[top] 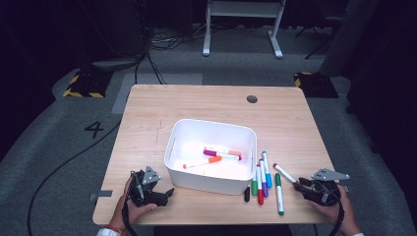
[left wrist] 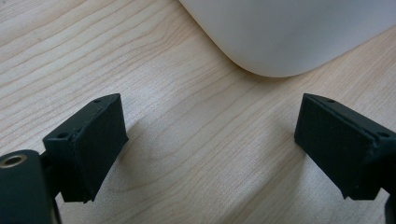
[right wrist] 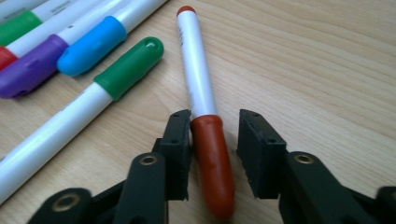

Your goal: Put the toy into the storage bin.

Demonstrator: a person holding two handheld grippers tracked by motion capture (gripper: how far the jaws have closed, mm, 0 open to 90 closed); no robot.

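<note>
the white bin [top: 212,147] on the table [top: 147,113] holds an orange marker [top: 202,162] and a red-and-magenta one [top: 222,153]. the red marker [right wrist: 205,112] lies flat right of the bin, cap toward the right hand-held gripper [right wrist: 214,147], whose part-open jaws straddle the cap, one touching. the left hand-held gripper [left wrist: 210,140] gapes wide, empty.

A light wooden table [top: 206,105] stands on grey carpet [top: 49,147] in a dim room. On the floor left of the left tongs [top: 169,191] a black "4" [top: 94,129] is marked. Far beyond both tongs stands a white frame [top: 243,24], with black cables [top: 162,39] and yellow-black striped blocks [top: 81,86] nearby. The far background is dark.
</note>
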